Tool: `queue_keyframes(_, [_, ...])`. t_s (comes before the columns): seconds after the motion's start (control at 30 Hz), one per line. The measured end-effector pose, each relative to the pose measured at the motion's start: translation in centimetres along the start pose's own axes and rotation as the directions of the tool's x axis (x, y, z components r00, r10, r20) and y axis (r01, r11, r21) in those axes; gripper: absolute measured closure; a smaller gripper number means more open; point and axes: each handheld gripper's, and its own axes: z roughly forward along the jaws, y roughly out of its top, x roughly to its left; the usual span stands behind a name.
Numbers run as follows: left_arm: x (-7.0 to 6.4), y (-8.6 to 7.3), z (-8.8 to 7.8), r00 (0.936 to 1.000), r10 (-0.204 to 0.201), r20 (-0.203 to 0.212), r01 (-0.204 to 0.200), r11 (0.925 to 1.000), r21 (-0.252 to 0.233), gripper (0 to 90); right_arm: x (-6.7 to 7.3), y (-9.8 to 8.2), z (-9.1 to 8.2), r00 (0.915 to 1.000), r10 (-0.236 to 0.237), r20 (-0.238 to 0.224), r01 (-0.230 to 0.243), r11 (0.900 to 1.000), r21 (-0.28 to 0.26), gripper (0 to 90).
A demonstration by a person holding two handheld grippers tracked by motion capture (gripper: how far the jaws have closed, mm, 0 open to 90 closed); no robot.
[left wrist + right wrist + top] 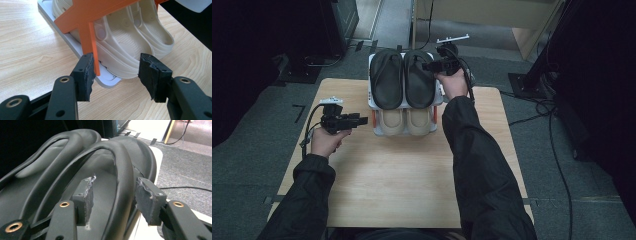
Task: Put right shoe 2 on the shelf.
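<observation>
**Shoes racked, right hand letting go**

Shoes are sitting in 2 tiers on the white rack at the far edge of the table: the black pair on the upper level, the beige pair below and nearer to us. We are judging the placing as nearly finished. We are holding the right gripper at the right black shoe, its jaws spread wide with the shoe's outer rim running between them and the pads off the rubber. We are keeping the left gripper just left of the rack, jaws also wide and empty, with an orange bracket just beside one pad. What is left for us, as we are reading it, is pulling the right gripper clear.
</observation>
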Motion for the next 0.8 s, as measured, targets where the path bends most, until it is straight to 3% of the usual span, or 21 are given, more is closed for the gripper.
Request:
queue_keyframes(0.2, [-0.1,-0.1,0.2,1.0,0.008,-0.003,-0.008,0.9999,0.01,45.4,-0.6,-1.1,-2.0,0.9994,-0.008,-0.033,0.007,0.999,-0.031,49.2])
queue_keyframes(0.37, [-0.2,-0.2,0.3,0.9999,0.009,-0.009,-0.009,0.9999,0.011,44.9,-1.5,-2.5,-4.0,0.9987,-0.039,-0.032,0.038,0.998,-0.051,49.4])
queue_keyframes(0.8, [-0.2,-0.3,0.4,0.9997,0.019,-0.014,-0.019,0.9997,0.018,44.6,-3.6,-6.1,-5.6,0.9986,-0.05,-0.02,0.048,0.997,-0.065,49.7])
